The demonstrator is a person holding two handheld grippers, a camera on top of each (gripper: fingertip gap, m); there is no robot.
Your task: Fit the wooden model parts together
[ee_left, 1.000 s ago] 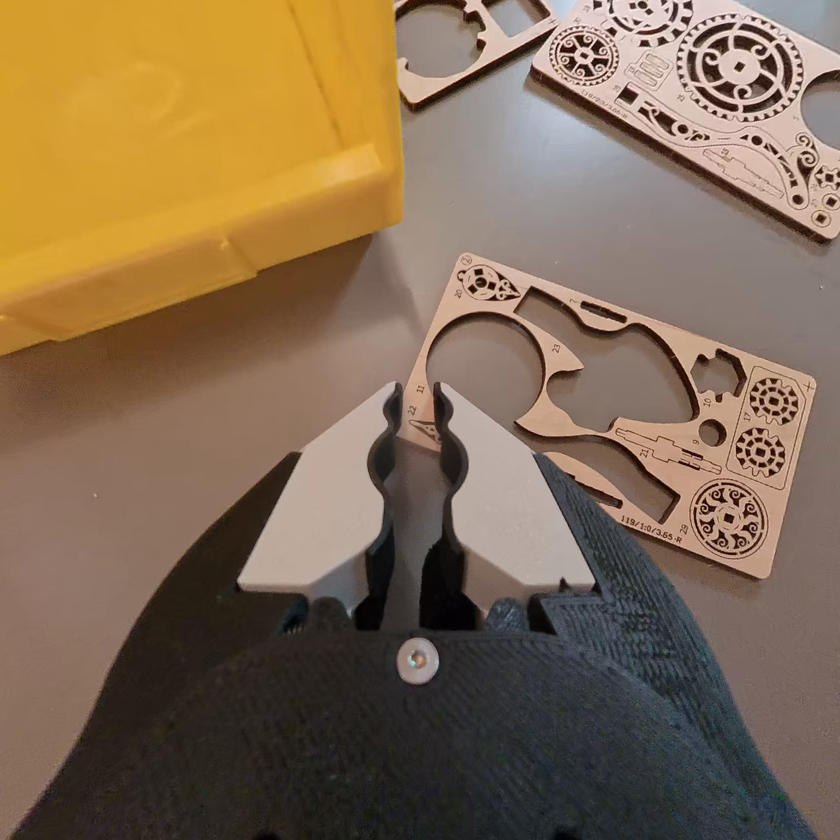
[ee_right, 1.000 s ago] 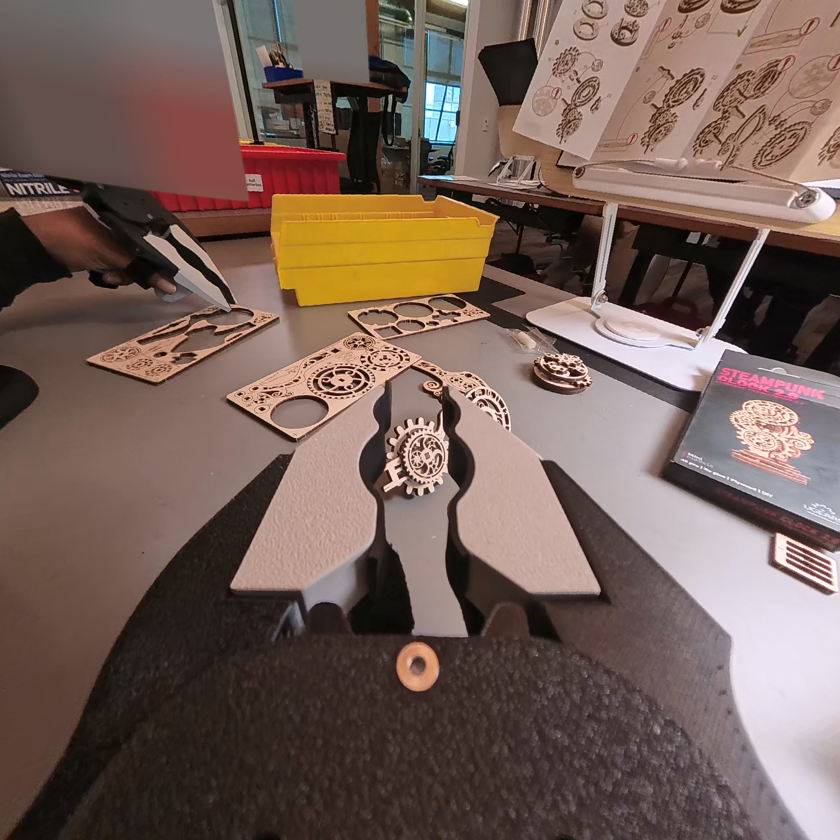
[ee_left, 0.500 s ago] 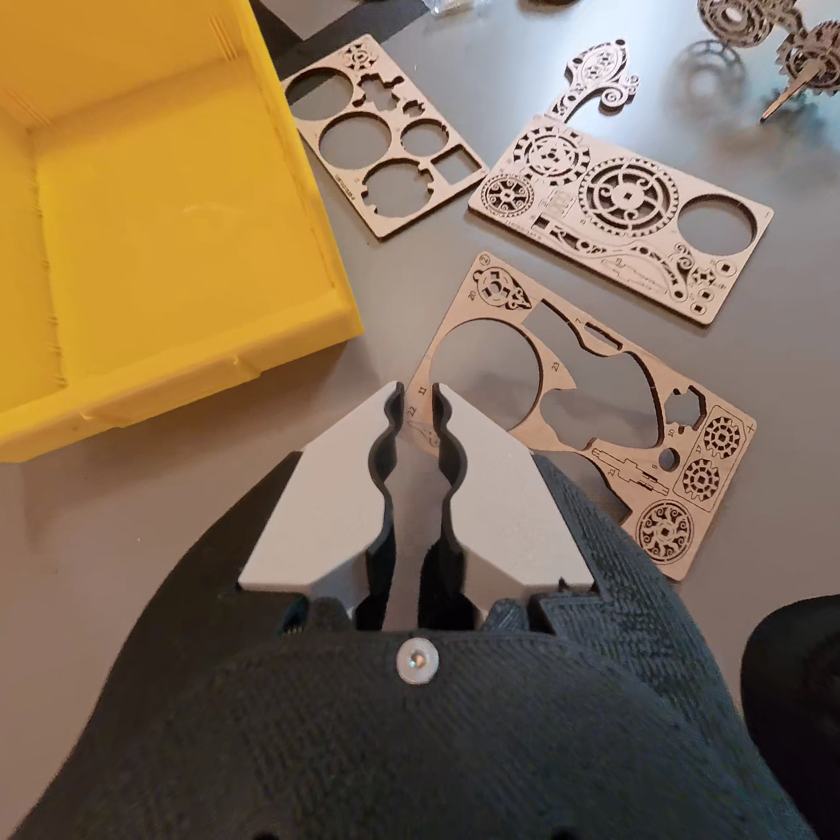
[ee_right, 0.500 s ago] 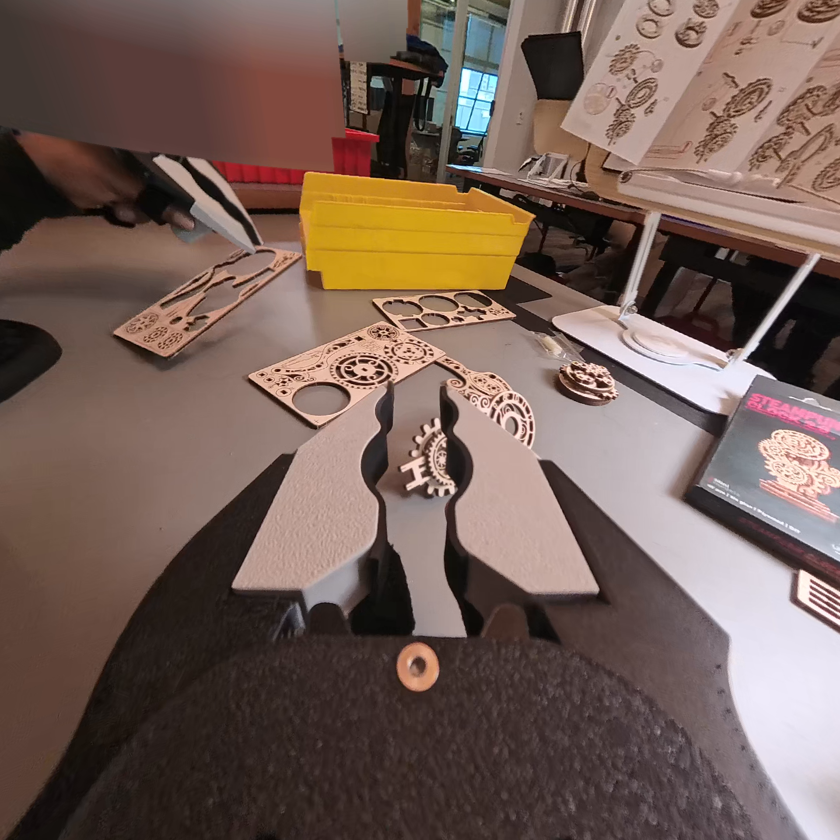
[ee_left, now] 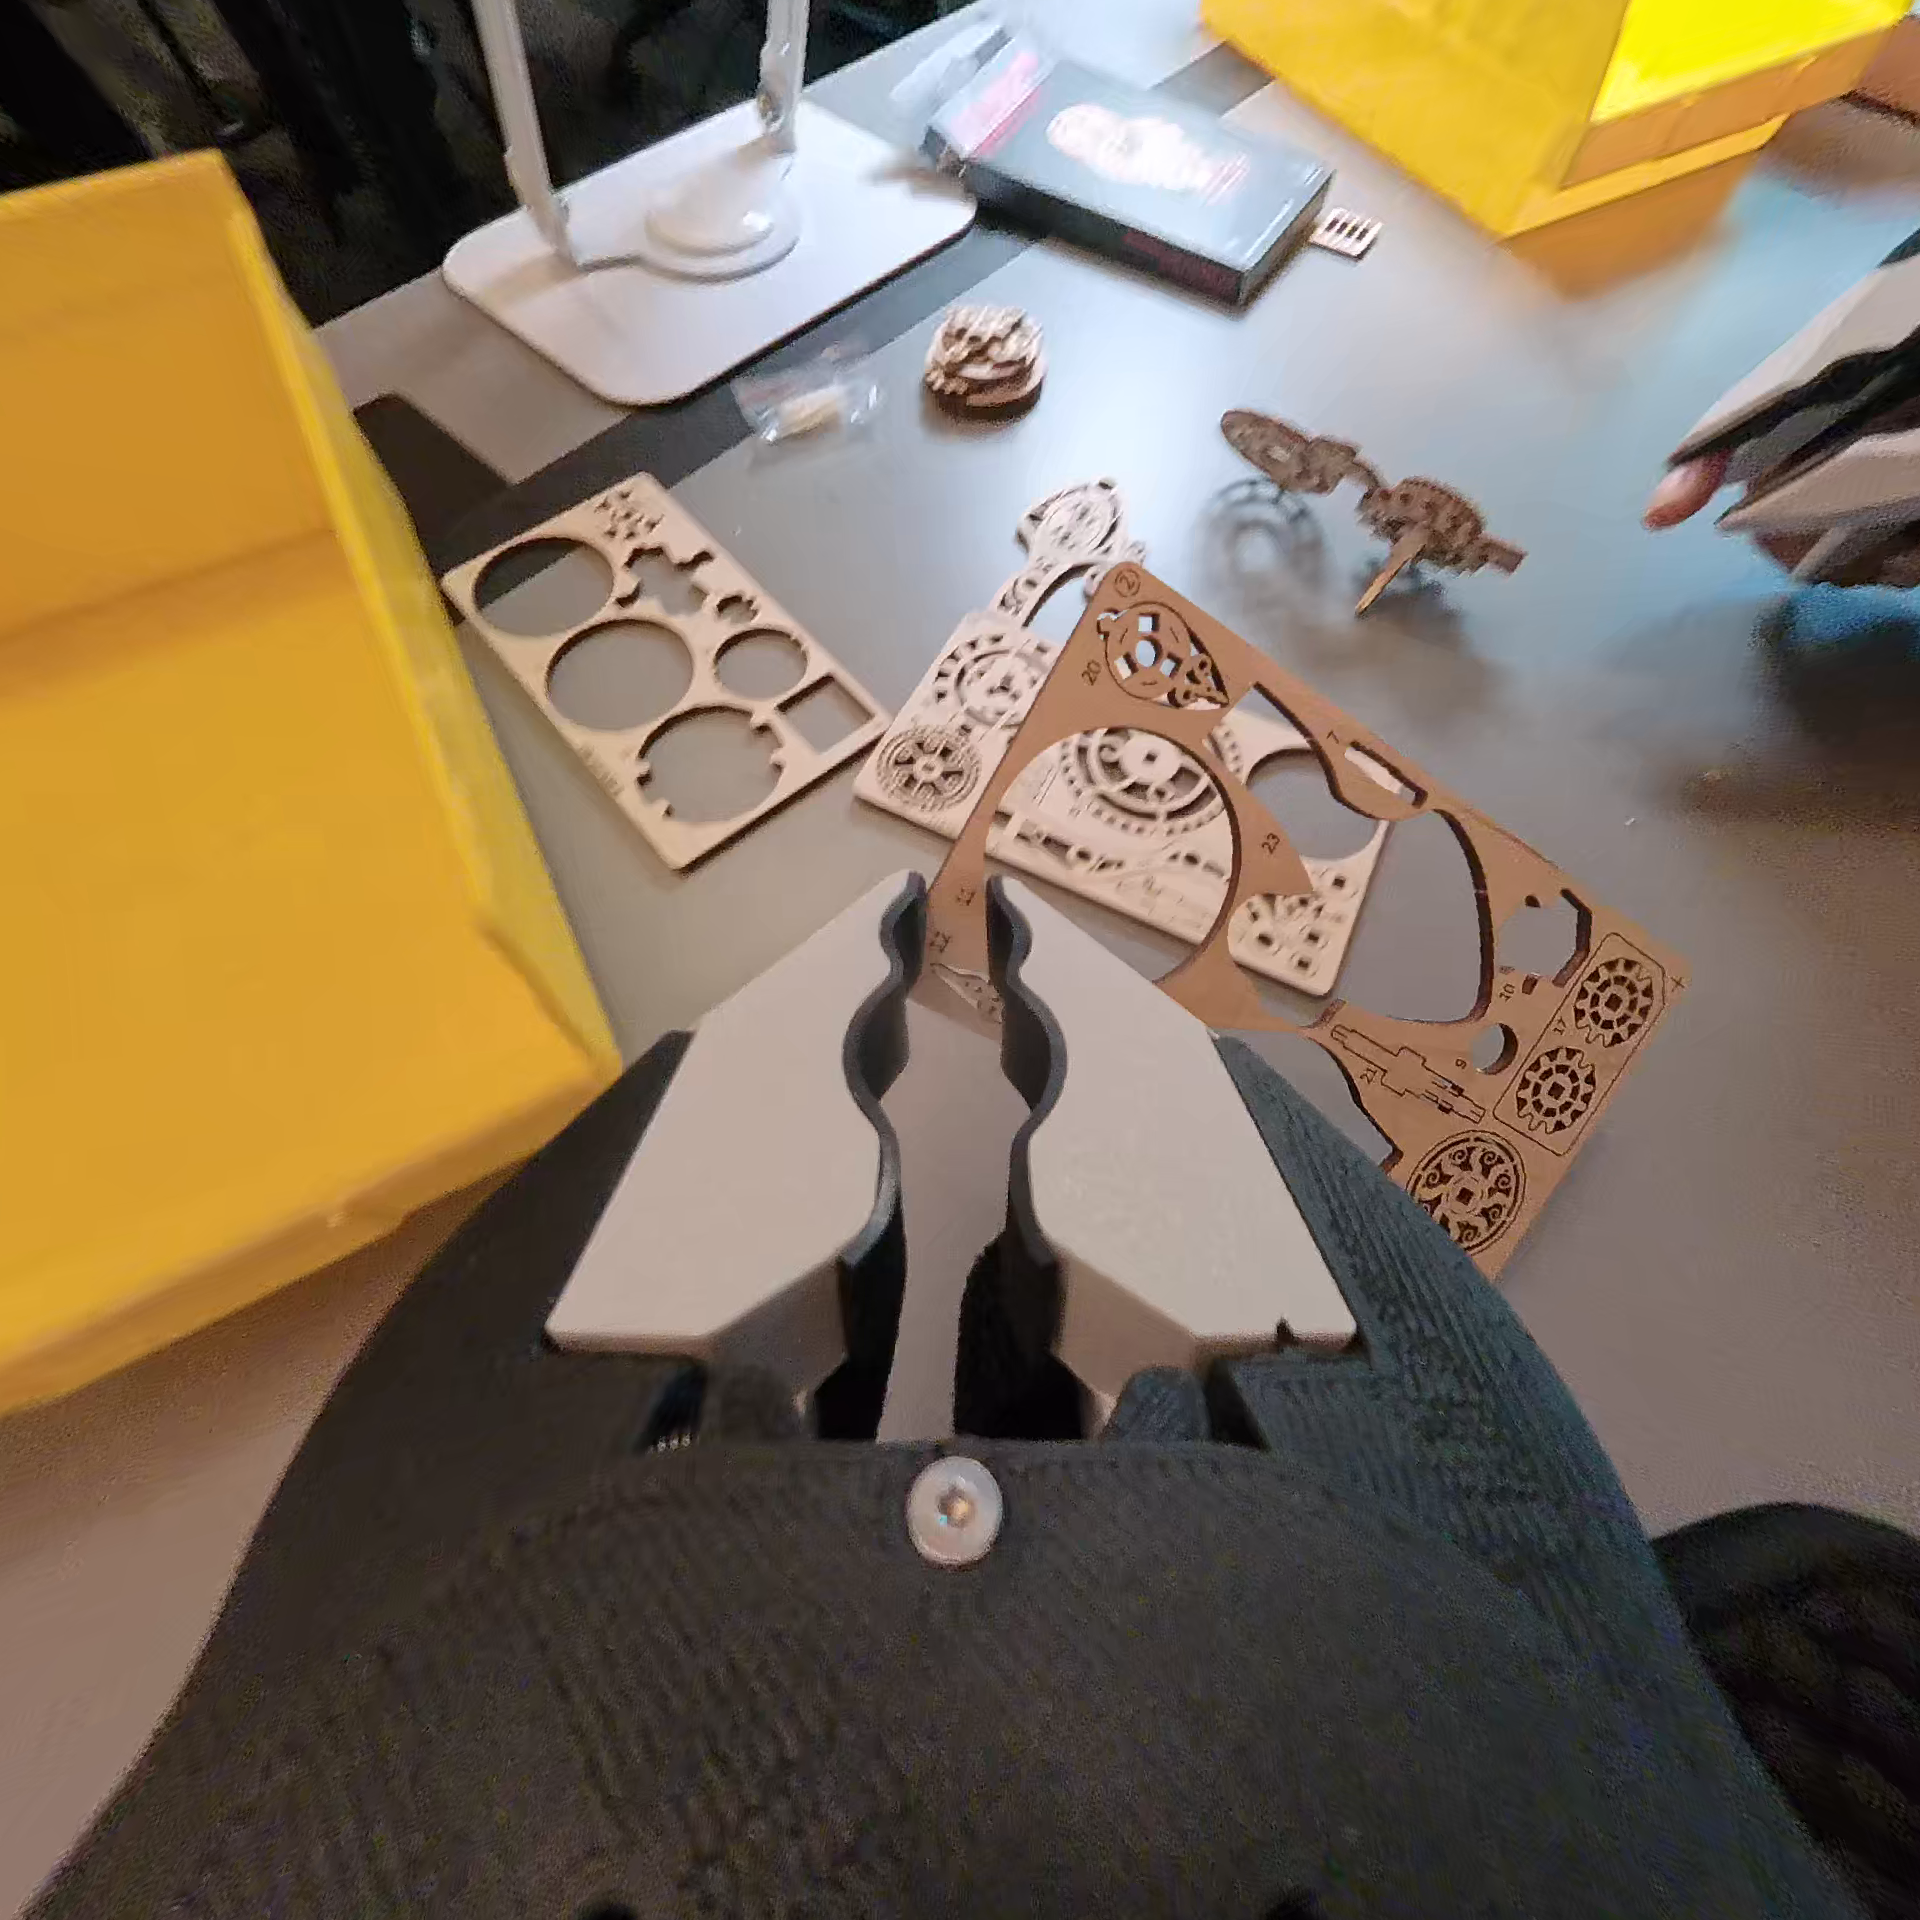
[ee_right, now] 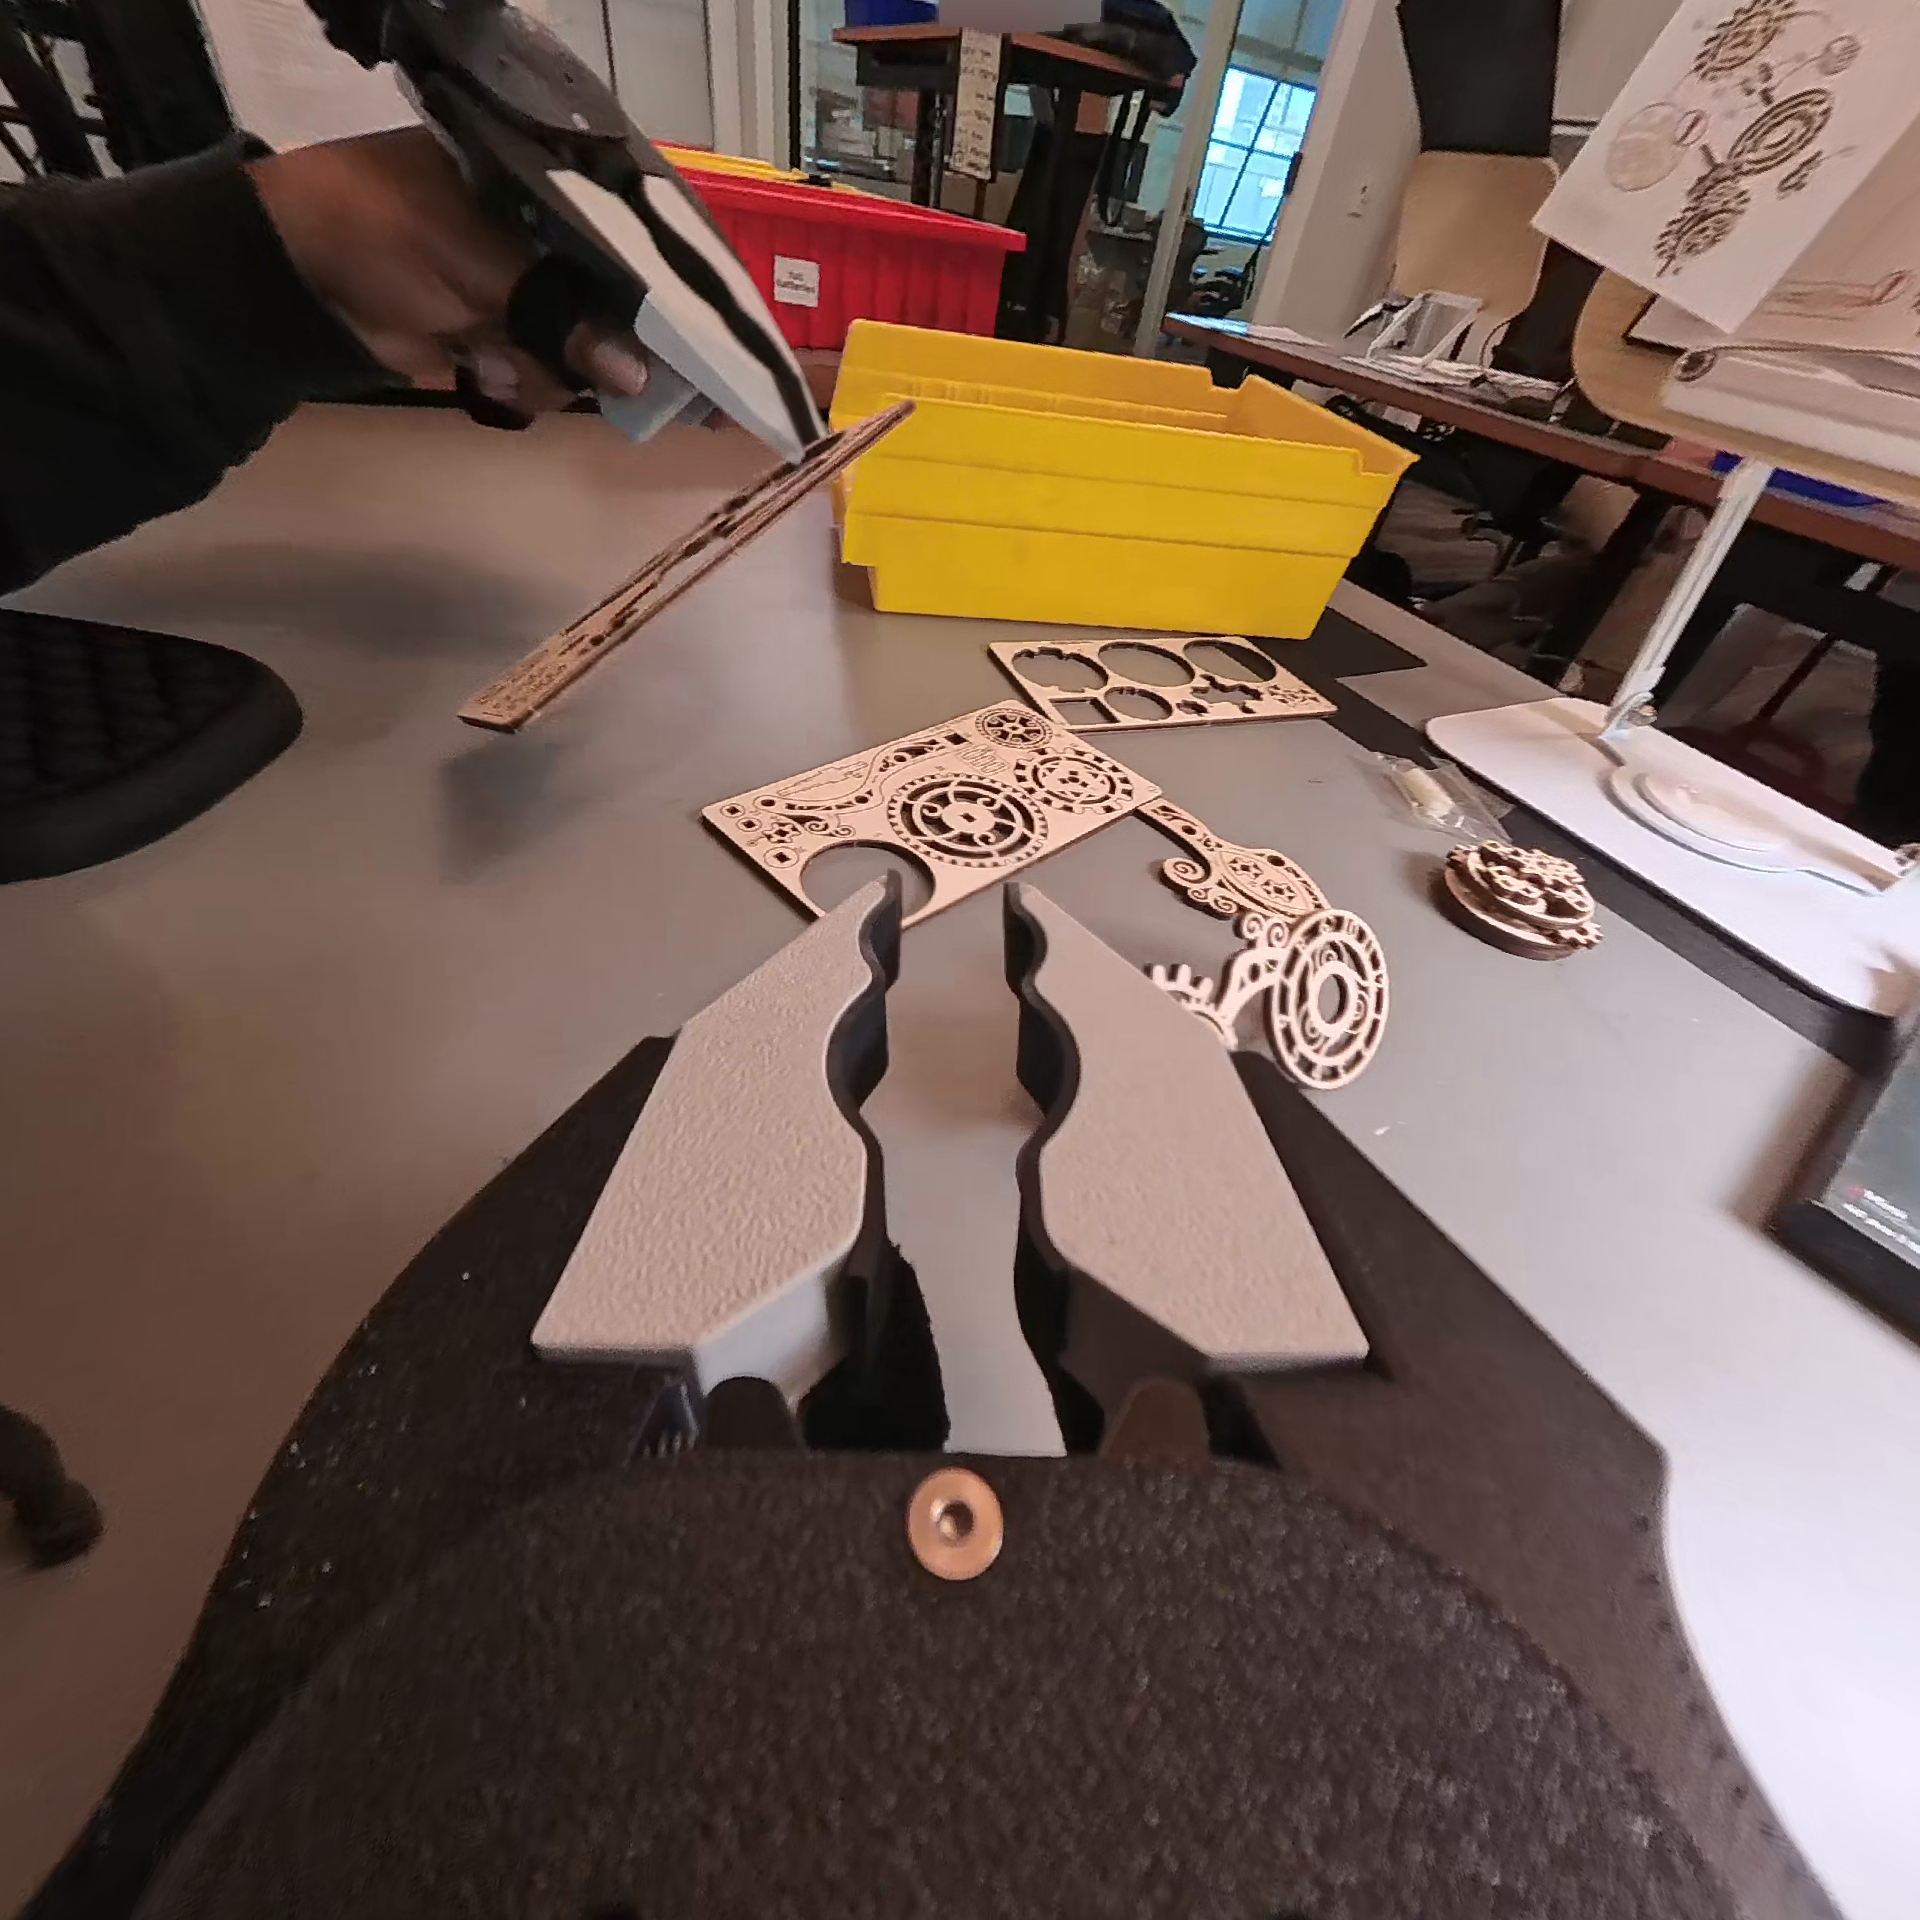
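Observation:
My left gripper (ee_left: 954, 896) is shut on one corner of a wooden parts sheet (ee_left: 1262, 862) and holds it tilted in the air above the table. The right wrist view shows the same gripper (ee_right: 800, 436) and sheet (ee_right: 675, 582) edge-on at the upper left. My right gripper (ee_right: 948, 904) is open with a narrow gap and holds nothing. A pale gear assembly (ee_right: 1309, 997) with a round disc lies on the table just right of its fingers. It also shows in the left wrist view (ee_left: 1403, 509).
A sheet with gears (ee_right: 935, 821) and an emptied frame sheet (ee_right: 1153, 686) lie flat mid-table. A yellow bin (ee_right: 1091, 499) stands behind them. A small round gear stack (ee_right: 1517, 894), a white stand base (ee_right: 1662, 810) and a black box (ee_left: 1132, 177) are at the right. My hands' fingertips stand some 25 centimeters from each other.
My left gripper has lifted the parts sheet off the table and swung it up. My right gripper has let go of the gear assembly, which now lies beside it.

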